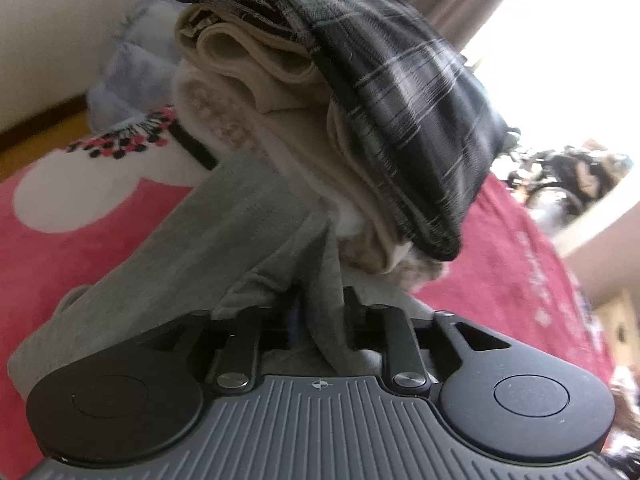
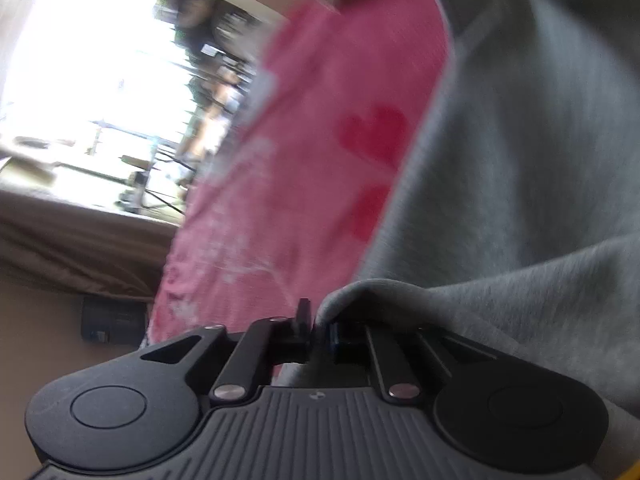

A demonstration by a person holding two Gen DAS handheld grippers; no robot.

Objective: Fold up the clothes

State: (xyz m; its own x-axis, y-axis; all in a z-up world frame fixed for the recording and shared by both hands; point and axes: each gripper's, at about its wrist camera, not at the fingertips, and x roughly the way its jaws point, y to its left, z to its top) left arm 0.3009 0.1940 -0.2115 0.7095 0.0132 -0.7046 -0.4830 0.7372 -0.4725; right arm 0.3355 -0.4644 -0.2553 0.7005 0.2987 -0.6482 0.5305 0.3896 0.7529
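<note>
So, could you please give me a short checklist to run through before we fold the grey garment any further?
1. Left hand-held gripper grips the grey garment: ok.
2. Right hand-held gripper grips the grey garment: ok.
3. Garment spread flat between the grips: not ok, bunched at the left one.
4. Pile of folded clothes clear of the garment: not ok, they touch.
5. Pink blanket has free room: cannot tell.

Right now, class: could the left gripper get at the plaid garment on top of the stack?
Probably not yet: the left gripper is shut on grey cloth, and the plaid garment sits high on the stack beyond it.
</note>
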